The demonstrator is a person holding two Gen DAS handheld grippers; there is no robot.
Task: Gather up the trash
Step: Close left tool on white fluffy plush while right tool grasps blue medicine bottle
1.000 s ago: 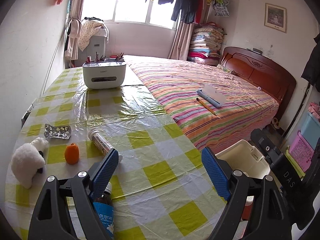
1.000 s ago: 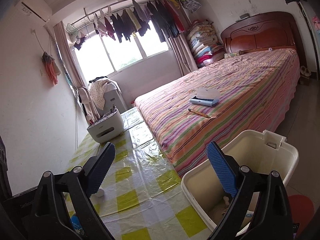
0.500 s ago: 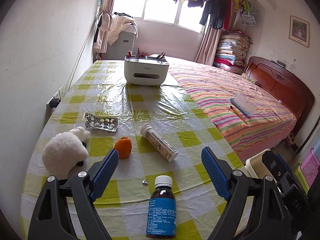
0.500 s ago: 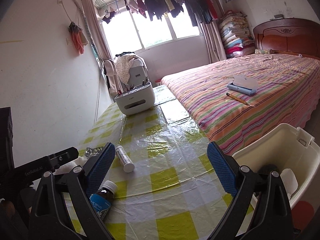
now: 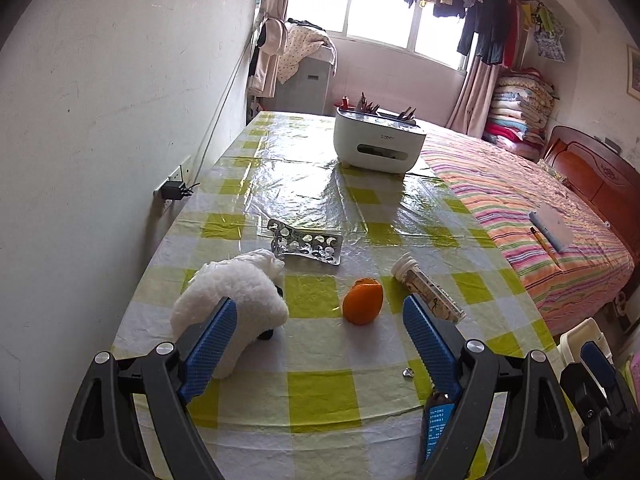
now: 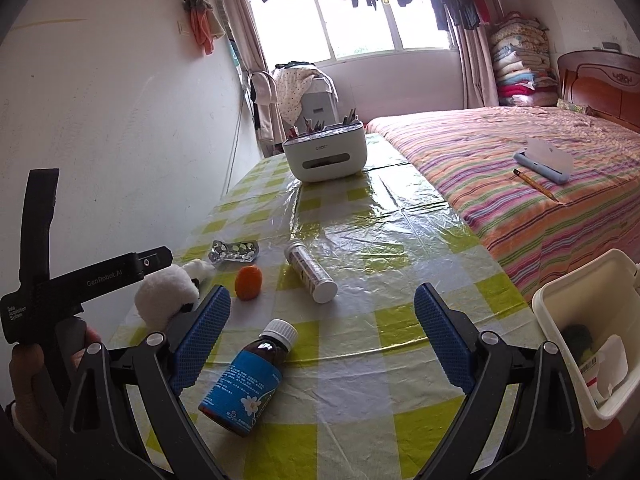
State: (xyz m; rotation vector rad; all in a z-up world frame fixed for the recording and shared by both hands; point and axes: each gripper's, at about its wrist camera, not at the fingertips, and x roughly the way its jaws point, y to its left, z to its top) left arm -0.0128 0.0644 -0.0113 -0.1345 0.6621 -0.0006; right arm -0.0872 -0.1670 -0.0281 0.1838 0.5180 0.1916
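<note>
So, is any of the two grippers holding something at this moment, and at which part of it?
Nothing is held. The left gripper and the right gripper are both open above the table; the brown bottle lies untouched on the cloth.

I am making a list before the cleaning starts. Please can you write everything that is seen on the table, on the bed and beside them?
Medicine bottle: 1, brown with blue label and white cap, lying on the table's near edge.
Tube: 1, clear with white cap, lying mid-table.
Orange: 1, orange, left of the tube.
Blister pack: 1, silver, behind the orange.
Plush toy: 1, white, table's left side.
Organizer box: 1, white, table's far end, holding pens.
Table: 1, yellow-white checked cloth, along the wall.
Bin: 1, cream, right of the table, some items inside.
Pencil: 1, yellow, on the striped bed.
Case: 1, blue-white, beside the pencil.
Left gripper: black, blue jaws open.
Right gripper: black, blue jaws open.
</note>
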